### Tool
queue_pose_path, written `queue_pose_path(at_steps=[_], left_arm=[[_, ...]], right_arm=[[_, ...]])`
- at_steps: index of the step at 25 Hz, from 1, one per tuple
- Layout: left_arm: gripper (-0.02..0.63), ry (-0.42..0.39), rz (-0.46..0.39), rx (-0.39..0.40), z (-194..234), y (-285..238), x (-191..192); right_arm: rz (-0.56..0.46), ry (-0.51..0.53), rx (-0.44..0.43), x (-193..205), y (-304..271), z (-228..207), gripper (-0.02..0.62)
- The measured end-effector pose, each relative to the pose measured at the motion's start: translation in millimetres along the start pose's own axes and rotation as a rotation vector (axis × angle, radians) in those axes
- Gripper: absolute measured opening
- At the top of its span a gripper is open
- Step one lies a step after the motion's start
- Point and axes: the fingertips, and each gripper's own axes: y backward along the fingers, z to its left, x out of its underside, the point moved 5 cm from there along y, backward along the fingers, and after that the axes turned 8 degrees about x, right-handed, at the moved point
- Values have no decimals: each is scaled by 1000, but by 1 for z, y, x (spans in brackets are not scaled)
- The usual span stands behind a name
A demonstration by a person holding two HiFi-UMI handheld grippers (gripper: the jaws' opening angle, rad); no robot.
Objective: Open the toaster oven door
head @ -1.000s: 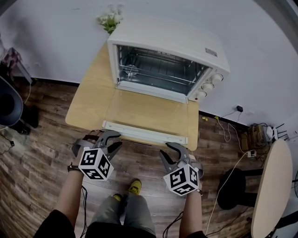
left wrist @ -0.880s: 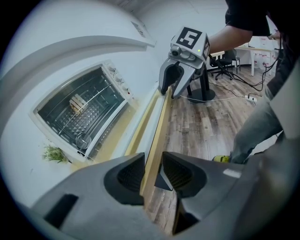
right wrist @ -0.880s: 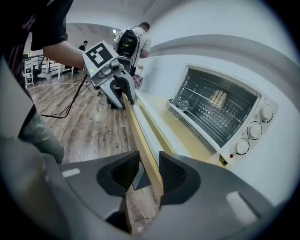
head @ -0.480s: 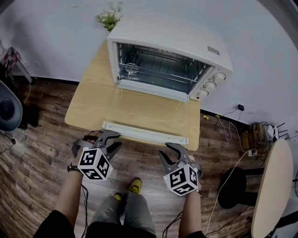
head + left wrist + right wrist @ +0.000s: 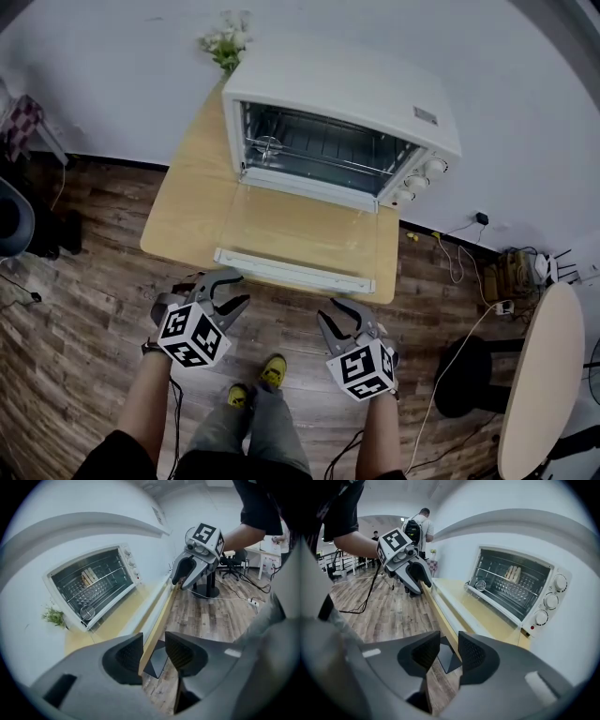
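The white toaster oven stands at the back of a wooden table. Its glass door lies folded down flat, with the white handle along the table's front edge. The wire rack inside shows. My left gripper hangs just in front of that edge, open; its jaws have just been opening, with nothing pressed between them. My right gripper is lower right of the handle, open; its jaws have just been closing a little, with nothing gripped. In both gripper views the table edge lines up with the gap between the jaws.
A small plant sits behind the oven at the wall. A black stool and a round pale table stand to the right, with cables on the wooden floor. My feet in yellow shoes are below. People stand far off.
Both grippers have shifted only slightly in front of the table edge, and the left jaws look a little wider. The oven door lies open as before.
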Motion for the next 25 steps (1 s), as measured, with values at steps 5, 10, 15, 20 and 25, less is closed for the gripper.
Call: queue_pose_path(at_steps=[5,10,15,20,25], left_arm=[[139,79,-44,-31,-1,28,-13],[114,116,-69,-58,-1,58,-29],[91,147,-106,-83,1,89,-51],[59,159,-142,-132,-3,111,-72],[37,165,-175,-173,-6,133,-88]], right_arm=[[-40,-92,24,-25,25,-2,124],[-59,-144,66,-49,54,-4,109],[-108,-269,129,-70,85,-14,67],[-126,-291,174,-80,113,-20,42],[-154,-333,227,-87,142,-28,22]])
